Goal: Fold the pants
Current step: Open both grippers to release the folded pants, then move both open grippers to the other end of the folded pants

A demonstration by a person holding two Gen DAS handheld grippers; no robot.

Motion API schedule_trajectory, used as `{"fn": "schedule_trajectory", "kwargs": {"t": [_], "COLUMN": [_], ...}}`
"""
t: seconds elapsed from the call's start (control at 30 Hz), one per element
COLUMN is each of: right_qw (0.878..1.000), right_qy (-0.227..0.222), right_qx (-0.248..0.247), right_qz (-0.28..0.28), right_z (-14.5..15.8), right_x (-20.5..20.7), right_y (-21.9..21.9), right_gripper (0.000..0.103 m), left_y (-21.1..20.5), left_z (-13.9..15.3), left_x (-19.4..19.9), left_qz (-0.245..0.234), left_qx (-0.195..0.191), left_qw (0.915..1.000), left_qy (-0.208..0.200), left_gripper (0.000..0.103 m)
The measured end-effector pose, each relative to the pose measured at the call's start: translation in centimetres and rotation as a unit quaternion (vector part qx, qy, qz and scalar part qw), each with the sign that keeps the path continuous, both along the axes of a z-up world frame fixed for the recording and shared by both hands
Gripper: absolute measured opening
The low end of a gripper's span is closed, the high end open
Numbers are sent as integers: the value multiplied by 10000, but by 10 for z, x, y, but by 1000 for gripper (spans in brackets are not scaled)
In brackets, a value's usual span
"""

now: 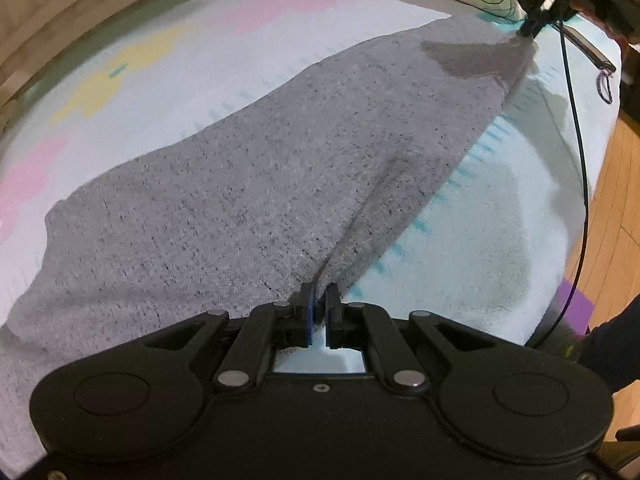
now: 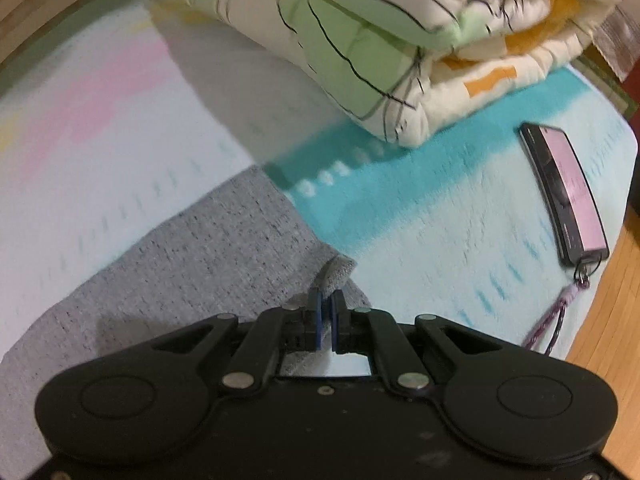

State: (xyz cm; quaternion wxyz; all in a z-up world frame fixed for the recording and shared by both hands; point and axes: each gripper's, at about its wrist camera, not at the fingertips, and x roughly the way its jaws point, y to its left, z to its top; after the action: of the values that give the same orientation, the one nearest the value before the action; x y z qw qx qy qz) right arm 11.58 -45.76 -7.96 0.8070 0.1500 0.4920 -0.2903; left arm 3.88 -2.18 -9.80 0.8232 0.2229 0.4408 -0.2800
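Note:
The grey speckled pants lie stretched along the bed on a pastel sheet. My left gripper is shut on the near edge of the pants, and the cloth rises in a ridge to its pads. My right gripper shows at the far end, pinching the other corner. In the right wrist view the right gripper is shut on a corner of the pants, lifted slightly above the sheet.
A folded floral quilt lies at the head of the bed. A phone with a strap lies near the bed's right edge. Wood floor lies to the right. A black cable hangs from the right gripper.

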Motion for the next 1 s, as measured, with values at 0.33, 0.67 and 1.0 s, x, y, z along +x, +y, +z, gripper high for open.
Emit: {"fn": "schedule_trajectory", "kwargs": {"t": [0.33, 0.67, 1.0], "right_qw": [9926, 9574, 8169], "right_qy": [-188, -805, -470], "right_qx": [-1194, -473, 445], "right_qz": [-97, 2732, 5731], "right_z": [31, 66, 35], "right_x": [8, 38, 0], "right_y": [44, 221, 418], "right_gripper": [24, 25, 26], "left_y": [27, 139, 270], "left_z": [31, 85, 72], "left_x": [5, 40, 51], "left_qz": [576, 2394, 4197], "left_qx": [-663, -997, -541], "left_qw": [9947, 9652, 9049], "left_qy": [536, 347, 456], "left_gripper": [20, 20, 20]}}
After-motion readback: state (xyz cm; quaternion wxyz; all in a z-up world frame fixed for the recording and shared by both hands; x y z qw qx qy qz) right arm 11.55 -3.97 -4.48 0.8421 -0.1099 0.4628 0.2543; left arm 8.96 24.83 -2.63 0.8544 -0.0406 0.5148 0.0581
